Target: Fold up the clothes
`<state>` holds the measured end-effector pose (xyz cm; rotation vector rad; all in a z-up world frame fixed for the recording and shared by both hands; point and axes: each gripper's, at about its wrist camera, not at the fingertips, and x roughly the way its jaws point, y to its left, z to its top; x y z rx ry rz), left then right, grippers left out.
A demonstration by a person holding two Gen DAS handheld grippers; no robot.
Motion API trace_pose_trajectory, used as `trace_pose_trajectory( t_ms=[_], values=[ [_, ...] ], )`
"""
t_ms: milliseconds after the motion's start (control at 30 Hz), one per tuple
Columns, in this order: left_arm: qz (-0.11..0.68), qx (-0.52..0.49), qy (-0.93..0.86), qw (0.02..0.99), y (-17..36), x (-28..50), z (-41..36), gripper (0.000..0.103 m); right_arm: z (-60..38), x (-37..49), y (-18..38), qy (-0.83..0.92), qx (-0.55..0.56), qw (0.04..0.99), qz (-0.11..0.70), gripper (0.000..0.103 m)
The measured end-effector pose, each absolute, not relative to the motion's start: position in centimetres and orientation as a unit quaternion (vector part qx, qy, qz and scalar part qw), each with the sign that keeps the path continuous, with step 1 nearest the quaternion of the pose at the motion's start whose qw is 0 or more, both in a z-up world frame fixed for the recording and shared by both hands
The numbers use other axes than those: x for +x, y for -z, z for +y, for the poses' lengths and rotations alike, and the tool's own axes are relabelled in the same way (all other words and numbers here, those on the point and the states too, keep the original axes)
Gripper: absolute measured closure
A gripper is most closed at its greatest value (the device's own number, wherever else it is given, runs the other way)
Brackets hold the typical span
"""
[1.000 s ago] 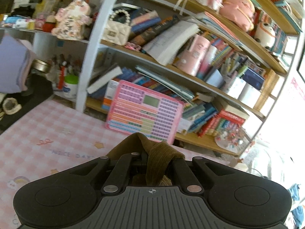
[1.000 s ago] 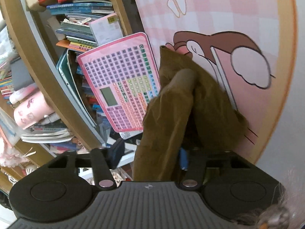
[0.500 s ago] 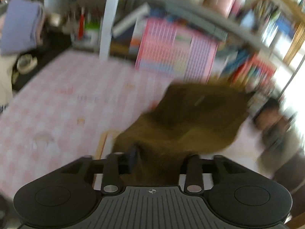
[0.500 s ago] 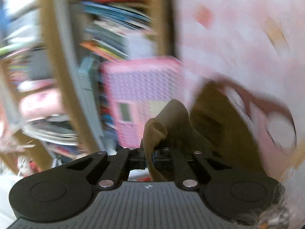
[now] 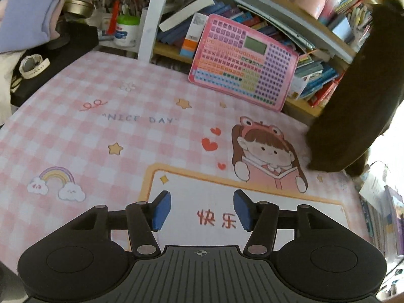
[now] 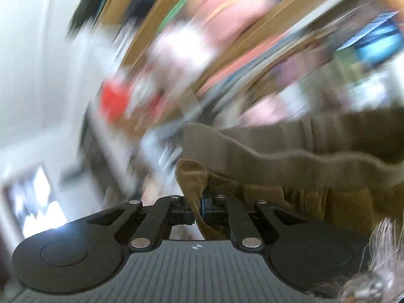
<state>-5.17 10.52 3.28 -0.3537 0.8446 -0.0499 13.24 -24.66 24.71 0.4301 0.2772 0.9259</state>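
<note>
Brown garment off to the right, left gripper free

The pink gingham table mat (image 5: pixel 75 126) (printed with a cartoon girl) lies flat and bare; the ribbed brown knit garment (image 5: pixel 358 106) hangs over its right edge, clamped in the right gripper (image 6: pixel 202 207), while the left gripper (image 5: pixel 200 210) hovers with blue pads apart near a pink keyboard toy (image 5: pixel 242 63).

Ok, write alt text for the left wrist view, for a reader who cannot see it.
The left claw hangs open and empty over a pink checked table mat printed with a cartoon girl. A brown garment hangs at the right edge, and a pink toy keyboard leans against a crowded bookshelf behind.
</note>
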Motion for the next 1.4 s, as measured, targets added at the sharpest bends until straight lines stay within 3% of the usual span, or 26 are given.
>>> trace_pose_trajectory(
  t_ms=[100,233,333,500,767,833,900,967,1133,1400],
  values=[
    [0.399,-0.181,0.027,0.899,-3.3,-4.9,11.5,0.047,-17.3,12.3,-18.4,-0.467,0.121,0.835,0.265,0.098],
    [0.407,-0.186,0.019,0.894,-2.5,-4.8,13.4,0.047,-9.7,9.7,-4.4,-0.409,0.029,0.787,0.461,0.098],
    [0.405,-0.174,0.028,0.897,-2.5,-3.8,13.6,0.047,-7.7,7.2,1.3,-0.377,0.006,0.765,0.522,0.098],
    [0.401,-0.154,0.044,0.902,-2.5,-2.1,14.0,0.047,-6.0,3.4,3.9,-0.359,0.046,0.755,0.546,0.097],
    [0.393,-0.112,0.072,0.91,-2.6,0.6,14.1,0.047,-1.8,0.5,3.3,-0.391,0.038,0.743,0.541,0.093],
    [0.393,-0.105,0.08,0.91,-2.6,1.1,13.6,0.047,-2.2,0.5,3.0,-0.393,0.048,0.742,0.541,0.084],
    [0.393,-0.097,0.088,0.91,-2.6,1.6,13.1,0.047,-2.9,0.3,2.6,-0.396,0.057,0.739,0.541,0.057],
    [0.394,-0.089,0.096,0.91,-2.6,2.1,12.6,0.046,-3.4,0.1,2.1,-0.401,0.063,0.738,0.539,0.05],
    [0.393,-0.079,0.106,0.91,-2.5,2.7,11.6,0.046,-5.2,-0.1,1.1,-0.39,0.076,0.748,0.531,0.044],
    [0.391,-0.075,0.104,0.911,-2.5,2.2,9.8,0.046,-11.6,-0.3,0.4,-0.345,0.13,0.767,0.526,0.043]
  ],
)
